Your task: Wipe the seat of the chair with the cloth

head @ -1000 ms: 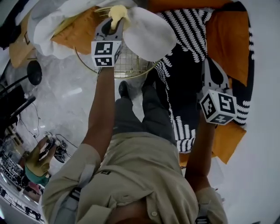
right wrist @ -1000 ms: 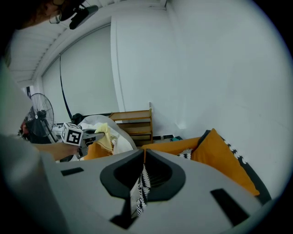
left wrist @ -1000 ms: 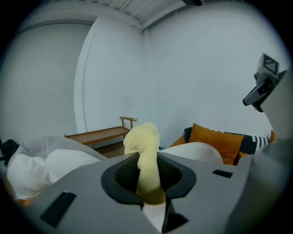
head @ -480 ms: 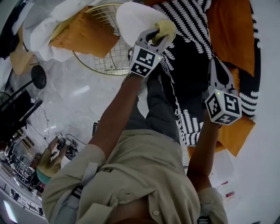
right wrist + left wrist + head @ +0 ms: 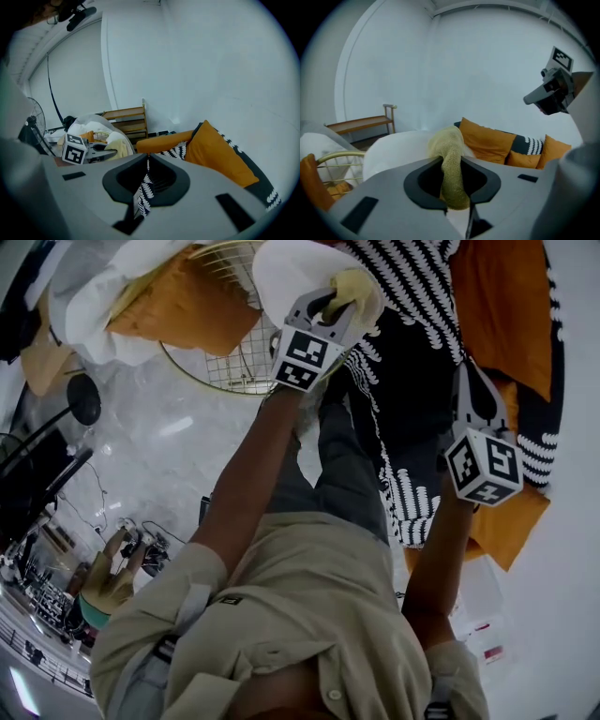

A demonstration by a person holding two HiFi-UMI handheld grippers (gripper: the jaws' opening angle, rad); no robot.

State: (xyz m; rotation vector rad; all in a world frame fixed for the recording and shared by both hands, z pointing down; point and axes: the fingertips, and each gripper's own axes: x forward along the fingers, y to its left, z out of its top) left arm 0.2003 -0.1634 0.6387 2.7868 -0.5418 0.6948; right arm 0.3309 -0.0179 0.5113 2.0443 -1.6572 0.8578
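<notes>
Now, against one second back: the left tool point(image 5: 339, 306) has swung from the far-left side of the white seat point(image 5: 286, 273) to its right edge. Over the last half second it barely shifts. Its jaws are pinched narrow on the yellow cloth point(image 5: 359, 287), which bunches out past the tips at the seat's rim; contact with the pad not certain. Judgement: one sweep across the seat is about finished, and more passes likely remain. The right tool point(image 5: 472, 381) keeps its place, jaws closed on a fold of the black-and-white throw point(image 5: 412, 296), apart from the chair point(image 5: 225, 371).

View notes:
- Head view gives the wire chair frame and where the cloth sits on the seat, but not the grip.
- Left gripper view shows the cloth clamped between the jaws and hanging down through the gap.
- Right gripper view alone shows the throw's fold caught in its jaws, with an orange cushion point(image 5: 215, 150) beyond.
</notes>
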